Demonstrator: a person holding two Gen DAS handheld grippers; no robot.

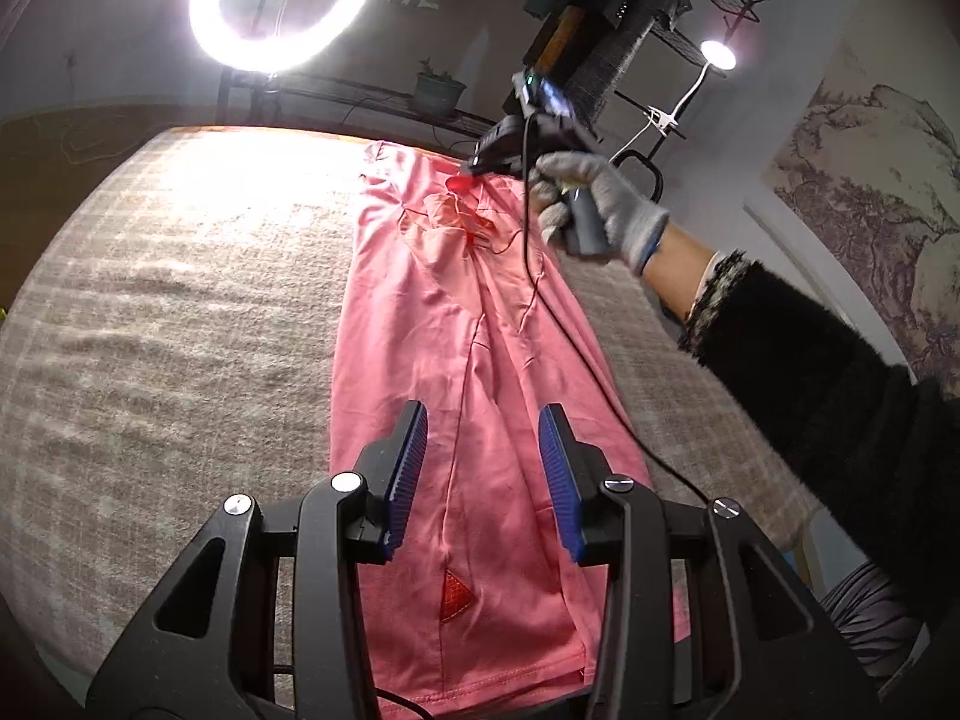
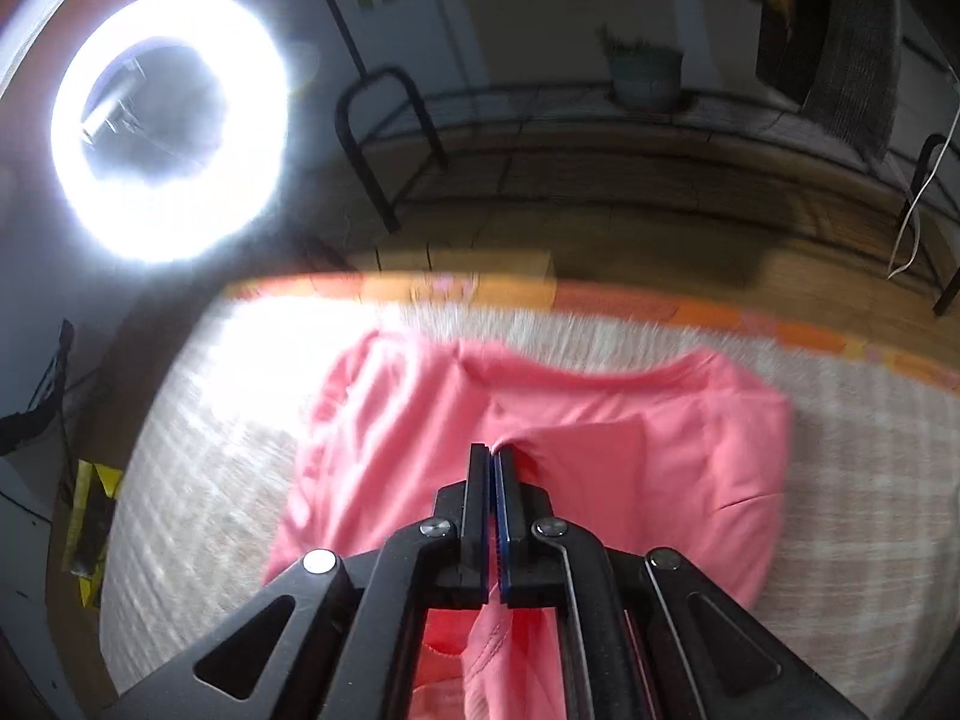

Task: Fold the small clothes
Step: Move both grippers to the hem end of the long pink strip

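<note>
A pink garment (image 1: 474,372) lies lengthwise on the beige checked cloth (image 1: 168,312). My left gripper (image 1: 483,450) is open, its blue pads (image 1: 555,462) apart just above the near end of the garment, holding nothing. My right gripper (image 1: 480,168), held by a gloved hand (image 1: 606,210), is at the far end of the garment. In the right wrist view the right gripper (image 2: 493,456) is shut on a pinch of the pink garment (image 2: 660,450), and fabric hangs below the jaws.
A bright ring light (image 1: 282,0) stands beyond the far table edge, with a metal rack and a potted plant (image 1: 438,90) behind. A black cable (image 1: 576,348) runs from the right gripper across the garment. A small clip lamp (image 1: 717,54) is at the back right.
</note>
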